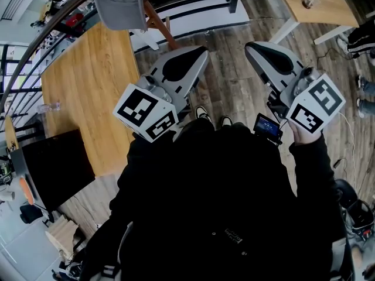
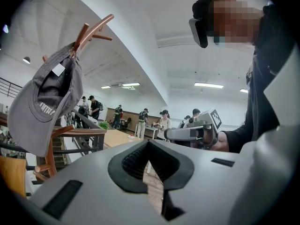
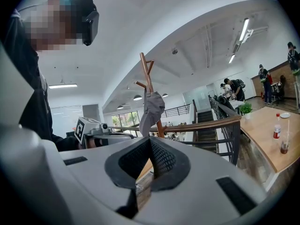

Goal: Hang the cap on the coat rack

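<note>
A grey cap (image 1: 120, 4) hangs upside down on a wooden coat rack (image 1: 158, 22) at the top of the head view. In the left gripper view the cap (image 2: 44, 102) hangs from an upper peg (image 2: 93, 32), up and to the left of my left gripper (image 2: 149, 146). That gripper is shut with nothing in it. The right gripper view shows the cap (image 3: 151, 111) on the rack's pole (image 3: 147, 78), farther off. My right gripper (image 3: 150, 144) is shut and empty. Both grippers (image 1: 196, 54) (image 1: 253, 47) are held side by side in front of the person, apart from the cap.
A long wooden table (image 1: 88, 92) runs along a black railing (image 1: 35, 34) to the left. A second table (image 1: 316, 4) stands at the far right, with a bottle (image 3: 277, 128) and a cup on it. A black box (image 1: 55, 165) sits at the lower left. Several people stand in the background.
</note>
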`<move>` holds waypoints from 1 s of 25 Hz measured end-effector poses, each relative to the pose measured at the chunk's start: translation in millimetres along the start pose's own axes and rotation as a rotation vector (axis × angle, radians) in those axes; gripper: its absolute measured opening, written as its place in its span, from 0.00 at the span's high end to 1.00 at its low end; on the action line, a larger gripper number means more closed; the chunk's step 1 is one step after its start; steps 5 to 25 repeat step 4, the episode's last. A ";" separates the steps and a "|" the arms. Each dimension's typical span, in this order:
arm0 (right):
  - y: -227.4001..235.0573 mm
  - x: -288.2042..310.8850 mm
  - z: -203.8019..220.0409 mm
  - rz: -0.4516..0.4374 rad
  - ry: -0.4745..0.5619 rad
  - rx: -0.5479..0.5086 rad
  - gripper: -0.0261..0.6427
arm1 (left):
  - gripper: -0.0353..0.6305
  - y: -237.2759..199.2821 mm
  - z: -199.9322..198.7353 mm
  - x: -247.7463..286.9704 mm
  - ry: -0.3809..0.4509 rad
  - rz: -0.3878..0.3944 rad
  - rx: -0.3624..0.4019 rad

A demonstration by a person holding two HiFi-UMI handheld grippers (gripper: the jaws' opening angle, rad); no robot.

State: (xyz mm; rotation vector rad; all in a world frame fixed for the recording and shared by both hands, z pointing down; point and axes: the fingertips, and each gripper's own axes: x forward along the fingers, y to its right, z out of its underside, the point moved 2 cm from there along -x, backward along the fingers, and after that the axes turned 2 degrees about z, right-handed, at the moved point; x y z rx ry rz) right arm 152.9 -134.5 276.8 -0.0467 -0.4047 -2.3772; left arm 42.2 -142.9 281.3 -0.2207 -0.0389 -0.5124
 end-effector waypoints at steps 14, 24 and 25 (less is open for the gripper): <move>3.7 1.3 4.3 -0.001 -0.005 -0.001 0.94 | 0.94 -0.8 2.6 3.5 0.000 0.003 0.004; 3.7 1.3 4.3 -0.001 -0.005 -0.001 0.94 | 0.94 -0.8 2.6 3.5 0.000 0.003 0.004; 3.7 1.3 4.3 -0.001 -0.005 -0.001 0.94 | 0.94 -0.8 2.6 3.5 0.000 0.003 0.004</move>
